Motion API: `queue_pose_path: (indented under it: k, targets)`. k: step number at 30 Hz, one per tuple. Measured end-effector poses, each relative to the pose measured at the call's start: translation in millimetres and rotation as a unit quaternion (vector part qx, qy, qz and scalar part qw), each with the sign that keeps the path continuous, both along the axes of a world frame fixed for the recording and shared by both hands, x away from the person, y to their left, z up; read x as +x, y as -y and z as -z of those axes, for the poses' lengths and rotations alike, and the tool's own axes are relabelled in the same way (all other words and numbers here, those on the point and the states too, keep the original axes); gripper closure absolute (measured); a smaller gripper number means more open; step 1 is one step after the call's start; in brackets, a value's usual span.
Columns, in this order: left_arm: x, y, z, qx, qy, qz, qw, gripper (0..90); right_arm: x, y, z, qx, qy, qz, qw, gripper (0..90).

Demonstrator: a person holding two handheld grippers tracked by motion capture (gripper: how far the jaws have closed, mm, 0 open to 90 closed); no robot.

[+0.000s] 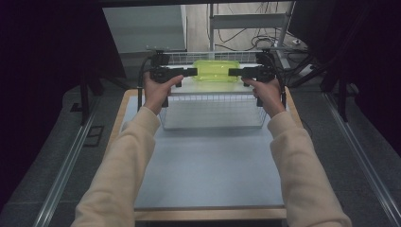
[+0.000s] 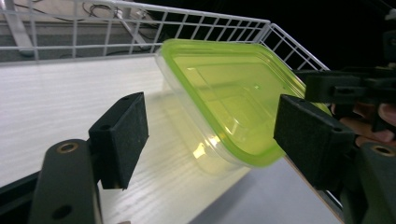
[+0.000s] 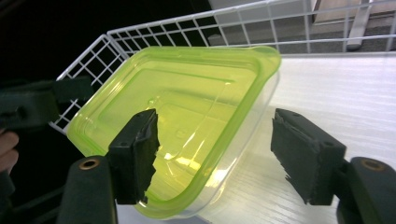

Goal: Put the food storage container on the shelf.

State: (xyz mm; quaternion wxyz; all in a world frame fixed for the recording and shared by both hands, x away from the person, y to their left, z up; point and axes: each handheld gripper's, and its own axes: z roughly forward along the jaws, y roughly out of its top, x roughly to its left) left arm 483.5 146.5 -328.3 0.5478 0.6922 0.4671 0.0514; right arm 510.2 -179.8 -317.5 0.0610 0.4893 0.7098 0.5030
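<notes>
A clear plastic container with a lime-green lid [image 1: 215, 70] lies on the white board floor of a white wire basket [image 1: 213, 97] at the far end of the table. My left gripper [image 1: 193, 72] is at the container's left end and my right gripper [image 1: 231, 72] at its right end, both pointing inward. In the left gripper view the container [image 2: 229, 102] lies ahead of the open left gripper [image 2: 215, 135], whose pads stand clear of it. In the right gripper view the container [image 3: 187, 102] lies between the wide jaws of the open right gripper [image 3: 219, 154], with no pad pressing on it.
The basket stands on a grey mat [image 1: 213, 165] over a wood-edged table. Its wire walls [image 2: 140, 14] [image 3: 233, 18] rise close behind the container. A metal frame and floor cables [image 1: 255, 33] lie beyond. Dark curtains flank both sides.
</notes>
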Motion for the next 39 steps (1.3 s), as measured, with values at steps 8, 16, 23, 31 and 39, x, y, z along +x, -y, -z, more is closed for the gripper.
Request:
queue_pose_path:
  k: [8,16,23,31,39]
  targets:
    - [-18.6,-8.8,-8.6,0.005,0.023,0.007,0.9997,24.6,-16.5,11.5,-12.8,0.0,0.025,0.011,0.9996,23.5]
    - [-58.7,-20.8,-12.1,0.007,0.055,0.013,0.9984,23.7,-50.5,17.2,-18.5,0.01,0.057,-0.021,0.9981,22.1]
    - [-99.8,-32.5,1.5,0.001,0.056,0.03,0.998,23.8,-90.3,22.3,-1.9,0.001,0.073,-0.064,0.9953,21.7]
    - [-144.1,-34.8,41.5,0.02,0.059,0.052,0.9967,23.9,-143.0,35.1,37.7,-0.008,0.104,-0.098,0.9897,21.9]
    - [-185.2,-25.3,95.7,0.049,0.032,0.08,0.9951,23.7,-182.2,52.3,85.0,-0.003,0.111,-0.113,0.9874,21.9]
